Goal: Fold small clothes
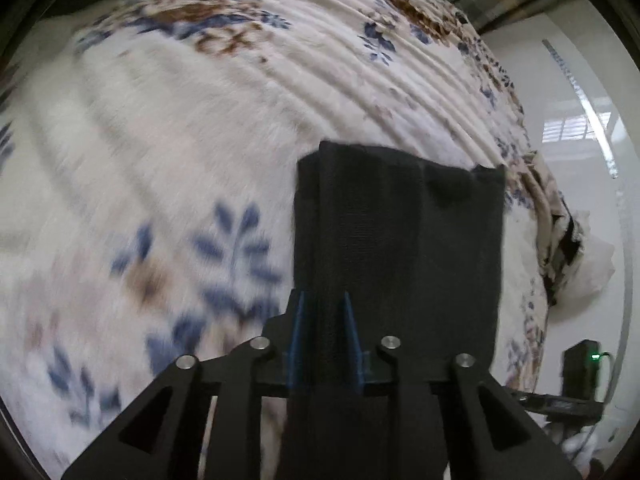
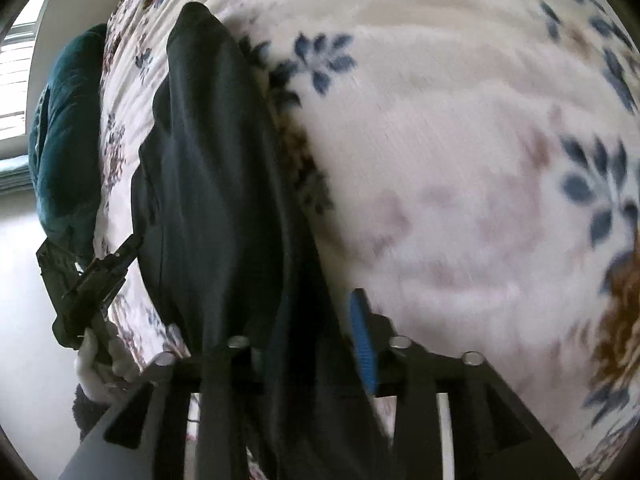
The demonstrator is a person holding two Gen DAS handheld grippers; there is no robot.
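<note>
In the left wrist view, the left gripper [image 1: 323, 320] is clamping a black garment [image 1: 400, 248] between its two blue-padded fingers [image 1: 298, 332], the jaws drawn in close on a thick folded band of the cloth. The garment is standing up in front of the camera as a dark, roughly rectangular panel with a vertical fold running down its left side, and it is hanging over a white fleece blanket [image 1: 160, 140] printed with blue and brown flowers. The blanket is looking blurred. At the right edge a pale floor [image 1: 580, 92] is showing, and low on that side a small black device [image 1: 580, 372] is glowing with a green light. In the right wrist view, the right gripper [image 2: 316, 344] is gripping the same black garment [image 2: 208, 168], which is filling the space between its fingers; one blue pad [image 2: 362, 344] is showing on the right while the other is hidden behind the cloth. The garment is stretching away up and to the left in long folds across the blanket [image 2: 460, 160]. At the left, a dark teal cloth [image 2: 64, 132] is lying at the blanket's edge, and the left gripper [image 2: 120, 256] is reaching to the garment's near-left edge.
</note>
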